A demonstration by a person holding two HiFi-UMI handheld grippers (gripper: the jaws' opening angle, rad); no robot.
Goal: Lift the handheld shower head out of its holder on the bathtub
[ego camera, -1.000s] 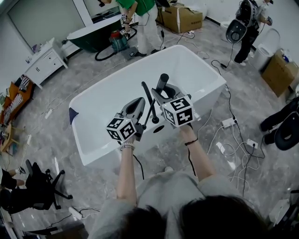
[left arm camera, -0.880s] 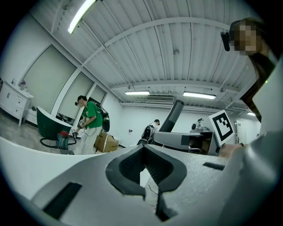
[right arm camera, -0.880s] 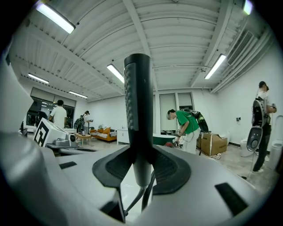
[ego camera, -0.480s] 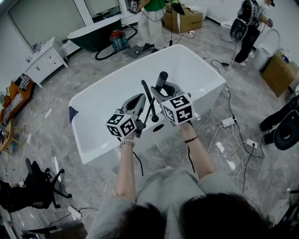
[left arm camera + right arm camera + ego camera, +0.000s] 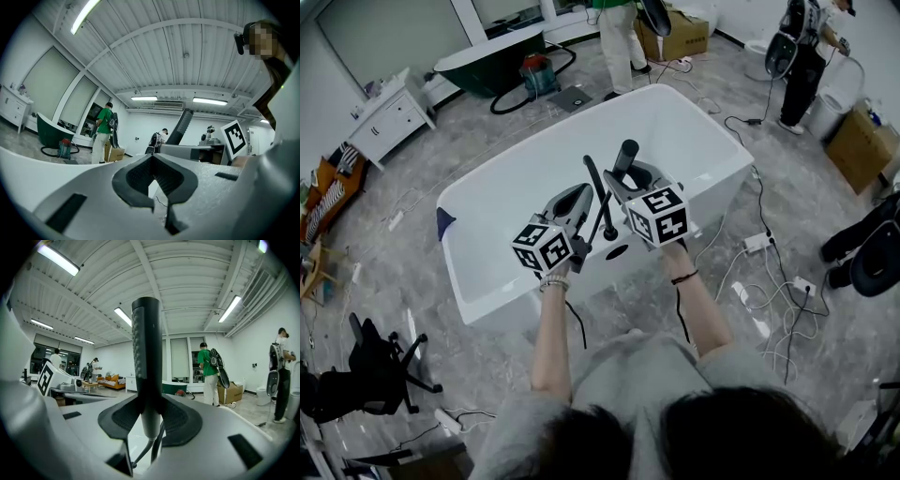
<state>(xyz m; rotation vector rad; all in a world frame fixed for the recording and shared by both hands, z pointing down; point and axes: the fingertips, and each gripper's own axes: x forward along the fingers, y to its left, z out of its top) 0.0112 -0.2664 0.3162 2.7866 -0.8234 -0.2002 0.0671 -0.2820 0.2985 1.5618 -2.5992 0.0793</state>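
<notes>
Shower head [image 5: 146, 357] stands upright, clamped in the right hand-held gripper [image 5: 149, 423]; the left hand-held gripper [image 5: 154, 180] alongside is closed, empty.

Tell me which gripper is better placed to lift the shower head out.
Right. The right gripper is already shut on the shower head, whose handle stands upright between its jaws. The left gripper holds nothing.

floor [image 5: 487, 136]: grey marble | left: white cabinet [image 5: 389, 124], dark green tub [image 5: 478, 64] (farther back, by the wall) | overhead: strip lights [image 5: 58, 259]
</notes>
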